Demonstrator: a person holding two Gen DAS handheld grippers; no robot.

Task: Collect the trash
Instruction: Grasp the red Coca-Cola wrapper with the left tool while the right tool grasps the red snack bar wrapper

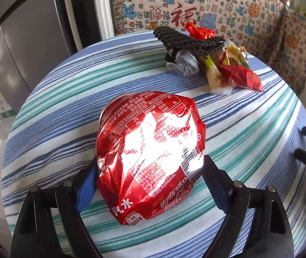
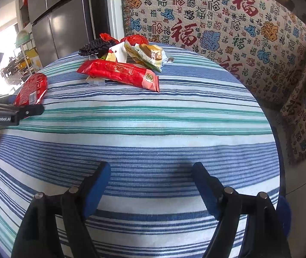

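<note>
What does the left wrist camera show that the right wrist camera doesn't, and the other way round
Only the left wrist view shows the left gripper closed on the crushed red can with its printed label up close, plus a grey plastic scrap in the trash pile. Only the right wrist view shows the right gripper open over bare cloth and the whole long red wrapper. Both show the striped tablecloth, the pile, the can and the patterned sofa cover.
</note>
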